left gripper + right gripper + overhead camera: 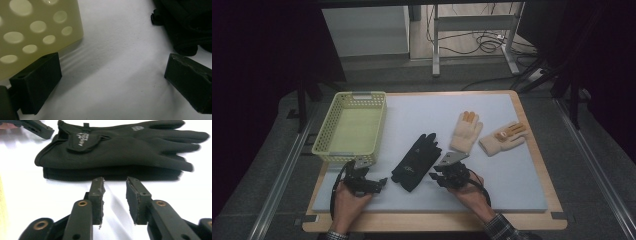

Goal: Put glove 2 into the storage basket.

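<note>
A pair of black gloves (pixel 416 162) lies stacked on the white mat, fingers pointing away from me. My right gripper (pixel 434 176) rests just right of the cuff end, and in the right gripper view its jaws (pixel 115 182) stand a little apart with nothing between them, aimed at the black gloves' (pixel 112 152) long edge. My left gripper (pixel 382 182) sits left of the gloves, beside the yellow basket's (pixel 324 135) near corner. Its jaws (pixel 112 75) are wide open over bare mat, with the basket wall (pixel 37 27) at the left and the black glove (pixel 185 22) at the upper right.
Two cream knit gloves (pixel 466 131) (pixel 502 138) with orange fingertips lie at the mat's right, apart from each other. The white foam mat (pixel 512 170) covers a wooden table. One jaw of the left gripper (pixel 37 128) shows beyond the gloves' cuff.
</note>
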A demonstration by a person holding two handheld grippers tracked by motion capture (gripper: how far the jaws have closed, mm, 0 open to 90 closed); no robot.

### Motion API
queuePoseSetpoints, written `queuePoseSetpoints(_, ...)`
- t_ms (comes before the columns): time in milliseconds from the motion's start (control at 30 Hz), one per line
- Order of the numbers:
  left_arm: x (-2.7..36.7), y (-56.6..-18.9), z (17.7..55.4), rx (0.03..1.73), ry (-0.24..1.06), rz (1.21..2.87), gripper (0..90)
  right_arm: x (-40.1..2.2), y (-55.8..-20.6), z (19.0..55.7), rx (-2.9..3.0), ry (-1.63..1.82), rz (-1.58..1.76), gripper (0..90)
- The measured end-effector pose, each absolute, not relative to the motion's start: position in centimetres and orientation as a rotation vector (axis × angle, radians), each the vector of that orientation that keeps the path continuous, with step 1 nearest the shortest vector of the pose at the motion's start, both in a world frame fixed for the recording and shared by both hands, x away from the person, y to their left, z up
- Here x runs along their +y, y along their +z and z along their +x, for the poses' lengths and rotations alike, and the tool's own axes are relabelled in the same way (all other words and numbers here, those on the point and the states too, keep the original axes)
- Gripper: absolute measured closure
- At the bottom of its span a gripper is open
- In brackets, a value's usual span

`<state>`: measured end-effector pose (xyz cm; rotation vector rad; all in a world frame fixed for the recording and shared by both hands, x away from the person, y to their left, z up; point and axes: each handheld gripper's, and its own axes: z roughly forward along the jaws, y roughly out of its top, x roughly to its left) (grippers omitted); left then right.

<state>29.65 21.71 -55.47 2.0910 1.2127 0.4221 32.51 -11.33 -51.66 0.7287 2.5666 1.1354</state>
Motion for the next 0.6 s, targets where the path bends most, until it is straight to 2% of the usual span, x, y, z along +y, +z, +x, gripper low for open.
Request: queuePoseSetpoints(600, 21.7, -55.5, 29.7, 1.213, 0.422, 2.091, 1.1, -20.8, -50.5, 33.1, 2.389, 1.107, 0.991, 34.5)
